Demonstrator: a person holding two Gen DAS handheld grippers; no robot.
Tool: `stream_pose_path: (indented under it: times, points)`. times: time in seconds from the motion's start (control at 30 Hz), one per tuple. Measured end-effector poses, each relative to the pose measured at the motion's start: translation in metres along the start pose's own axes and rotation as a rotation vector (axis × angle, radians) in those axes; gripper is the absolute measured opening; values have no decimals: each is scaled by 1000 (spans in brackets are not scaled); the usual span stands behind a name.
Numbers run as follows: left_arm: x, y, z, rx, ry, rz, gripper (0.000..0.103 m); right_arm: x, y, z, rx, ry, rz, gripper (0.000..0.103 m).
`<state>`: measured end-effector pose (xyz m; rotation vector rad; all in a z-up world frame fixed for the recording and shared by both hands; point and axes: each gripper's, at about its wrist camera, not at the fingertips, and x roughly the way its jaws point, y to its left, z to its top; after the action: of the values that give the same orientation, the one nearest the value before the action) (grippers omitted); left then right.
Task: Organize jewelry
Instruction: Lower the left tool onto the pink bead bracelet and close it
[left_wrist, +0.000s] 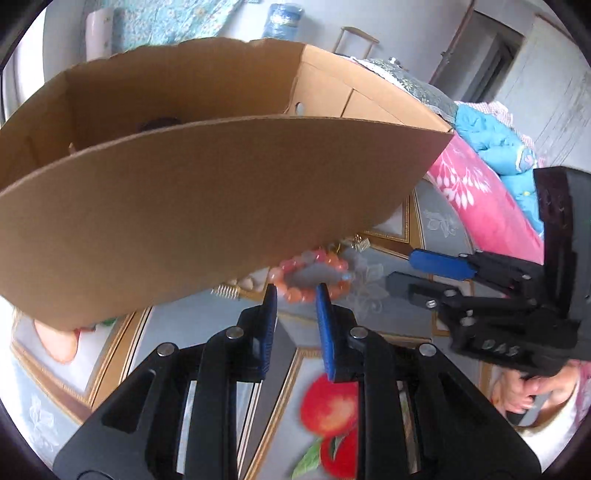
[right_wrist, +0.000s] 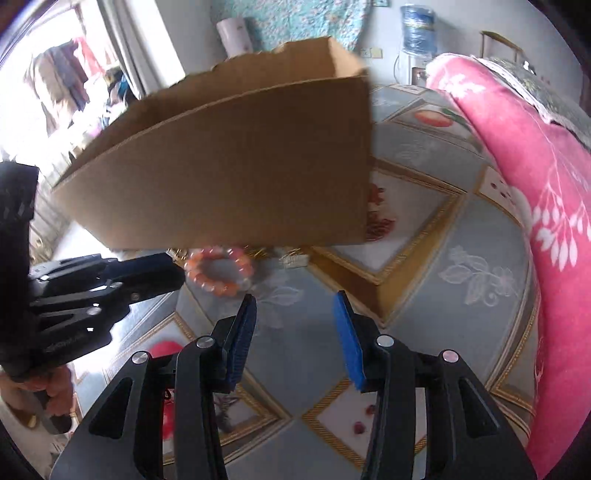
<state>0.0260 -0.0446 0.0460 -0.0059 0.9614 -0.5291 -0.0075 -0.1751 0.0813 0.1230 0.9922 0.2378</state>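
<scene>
An orange bead bracelet (left_wrist: 310, 275) lies on the patterned cloth just in front of a brown cardboard box (left_wrist: 221, 203). My left gripper (left_wrist: 295, 291) is narrowly open, its blue pads just short of the bracelet's near edge and nothing between them. In the right wrist view the bracelet (right_wrist: 219, 273) lies ahead and to the left of my right gripper (right_wrist: 295, 297), which is open and empty above the cloth. The left gripper (right_wrist: 173, 273) comes in from the left, right beside the bracelet. Small gold pieces (right_wrist: 291, 260) lie by the box's (right_wrist: 240, 166) foot.
A pink flowered blanket (right_wrist: 535, 184) is heaped along the right side. The right gripper (left_wrist: 402, 273) shows at the right of the left wrist view, with a hand (left_wrist: 524, 395) on its handle. More gold bits (left_wrist: 360, 243) lie near the box.
</scene>
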Motion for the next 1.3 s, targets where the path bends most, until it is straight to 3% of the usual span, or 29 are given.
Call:
stream_pose_path:
  times: [0.1, 0.27, 0.33, 0.47, 0.53, 0.6, 0.7, 0.77, 0.83, 0.9, 0.97, 1.1, 1.2, 1.3]
  points:
    - [12, -9, 0, 42, 3, 71, 22, 0, -6, 1, -32, -13, -33, 43]
    - [16, -19, 1, 75, -12, 105, 20, 0, 1, 4, -99, -22, -35, 43]
    - [17, -24, 2, 94, 10, 100, 14, 6, 5, 5, -109, -8, -46, 43]
    - [12, -34, -6, 163, 51, 136, 13, 10, 9, 5, -147, -8, -78, 43]
    - [10, -31, -17, 163, 101, 126, 0, 10, 7, 7, -153, -2, -76, 43]
    - [1, -28, -24, 171, 99, 136, 0, 10, 5, 8, -157, -3, -74, 43]
    - [-19, -19, -31, 148, 74, 77, 0, 9, 1, 4, -173, -4, -79, 43]
    - [-32, -25, -31, 201, 29, 51, 0, 9, 0, 3, -180, -5, -70, 43]
    - [-35, -33, -28, 263, 15, 23, 16, 9, -1, 3, -189, -9, -81, 43]
    - [-32, -40, -20, 285, 5, -1, 20, 10, 0, 6, -216, -16, -116, 43]
    - [-21, -46, -13, 306, 28, -25, 20, 9, 3, 10, -271, -30, -154, 43]
    - [-13, -48, -14, 362, 26, -4, 20, 11, -1, 17, -282, -11, -87, 43]
    - [-14, -36, -19, 306, 56, -23, 9, 14, 2, 16, -329, 5, -28, 43]
    - [-31, -22, -30, 275, 61, -56, 9, 18, 11, 13, -372, 18, 32, 43]
